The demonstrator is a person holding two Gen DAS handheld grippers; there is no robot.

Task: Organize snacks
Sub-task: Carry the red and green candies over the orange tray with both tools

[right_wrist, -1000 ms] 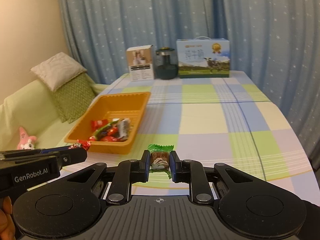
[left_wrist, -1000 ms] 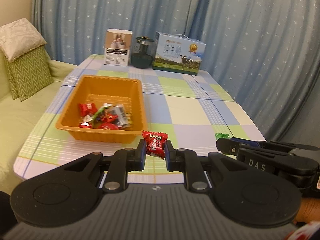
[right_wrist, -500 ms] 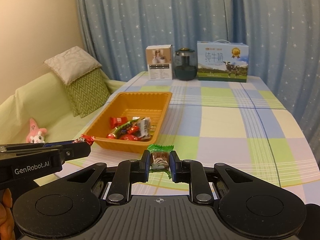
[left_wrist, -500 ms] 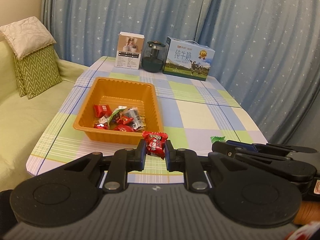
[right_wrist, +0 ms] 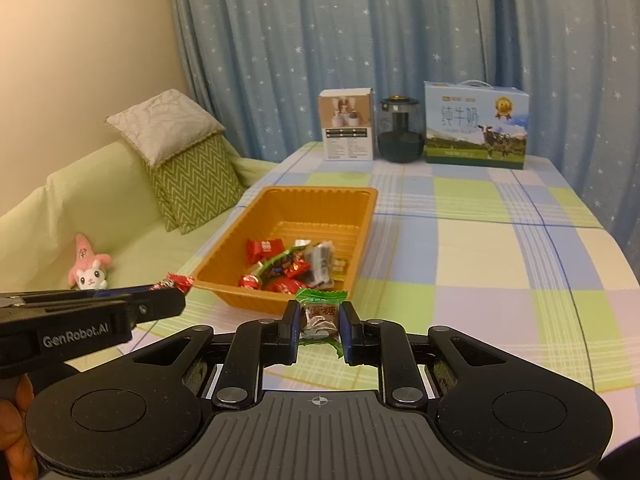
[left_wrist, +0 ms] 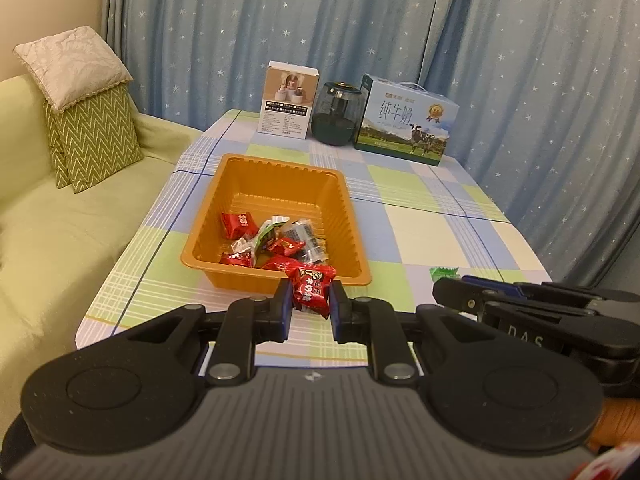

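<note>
Left wrist view: my left claw [left_wrist: 310,306] is clenched on a red candy [left_wrist: 311,285], held at 6 o'clock of the orange tray [left_wrist: 276,278] on the table [left_wrist: 436,220], just short of its near rim. Right wrist view: my right claw [right_wrist: 319,326] grips a green-wrapped candy [right_wrist: 320,312], with the tray at 11 o'clock holding several wrapped sweets [right_wrist: 294,266].

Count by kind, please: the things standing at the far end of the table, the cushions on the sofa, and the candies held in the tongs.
Boxes: 2 (white box, milk box)
Jars: 1 (dark jar)
Cushions: 2 (cream cushion, green cushion)
Held candies: 2 (red candy in left tongs, green candy in right tongs)
Total: 7
</note>
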